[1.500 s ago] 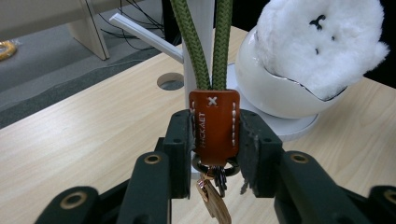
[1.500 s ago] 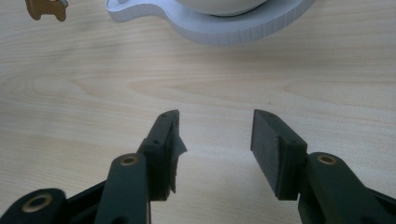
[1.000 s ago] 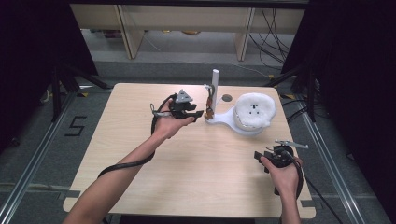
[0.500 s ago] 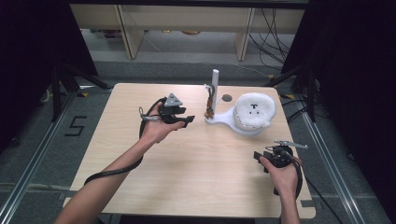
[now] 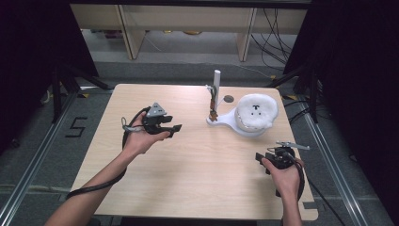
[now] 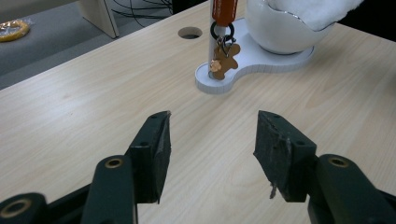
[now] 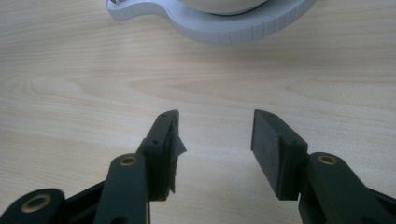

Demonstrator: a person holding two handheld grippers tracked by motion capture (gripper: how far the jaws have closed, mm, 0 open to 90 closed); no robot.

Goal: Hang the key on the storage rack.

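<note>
Left tool (image 5: 170, 128): jaws apart, empty, held above the desk (image 5: 197, 183), aimed at the gingerbread keyring (image 6: 224, 58) hanging on the white stand (image 5: 235, 123). Right tool (image 5: 263, 157): jaws apart, empty, near the desk's right edge.

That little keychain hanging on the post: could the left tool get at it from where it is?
Probably yes. The left tool is open and aimed at the keychain, with bare table between them. The white base sits beneath and behind it, not in the way.
</note>
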